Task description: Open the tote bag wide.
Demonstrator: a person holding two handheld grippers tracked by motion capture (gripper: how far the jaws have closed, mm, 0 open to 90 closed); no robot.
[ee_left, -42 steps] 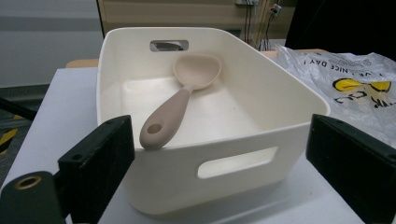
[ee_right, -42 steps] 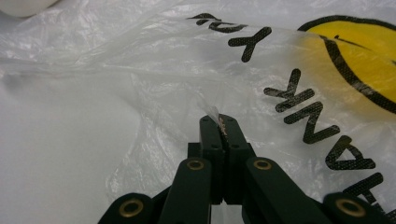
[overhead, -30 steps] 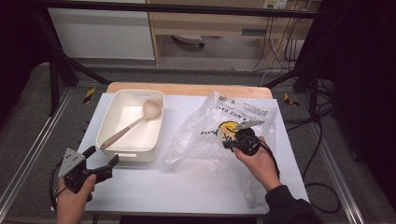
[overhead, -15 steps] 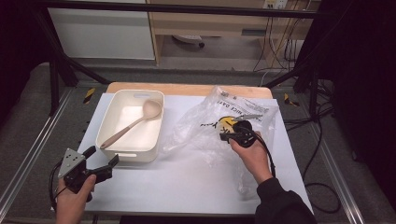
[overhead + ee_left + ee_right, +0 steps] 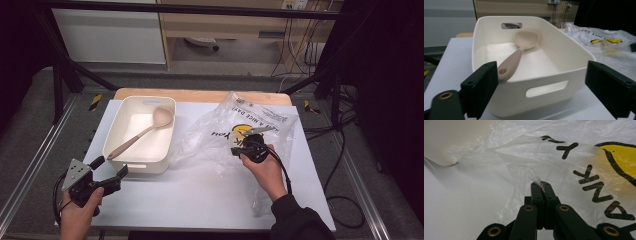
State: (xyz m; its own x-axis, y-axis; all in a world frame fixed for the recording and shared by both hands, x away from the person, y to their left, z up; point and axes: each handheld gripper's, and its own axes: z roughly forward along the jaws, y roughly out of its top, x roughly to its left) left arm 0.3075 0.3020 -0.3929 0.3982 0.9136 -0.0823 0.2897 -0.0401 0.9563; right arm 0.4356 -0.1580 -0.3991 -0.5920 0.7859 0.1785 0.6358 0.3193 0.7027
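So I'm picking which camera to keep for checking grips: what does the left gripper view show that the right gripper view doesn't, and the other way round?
Left gripper view: the white bin close in front of the left gripper, whose jaws stand wide apart with nothing held between them, and the spoon lying inside the bin, its handle end on the near rim.

Right gripper view: the right gripper shut on a fold of thin film, seen up close.

Both: the clear plastic bag with black lettering and yellow print, and the white tabletop.

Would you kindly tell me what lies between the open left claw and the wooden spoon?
The near wall of the white bin: in the left gripper view it stands between the left claw and the spoon inside.
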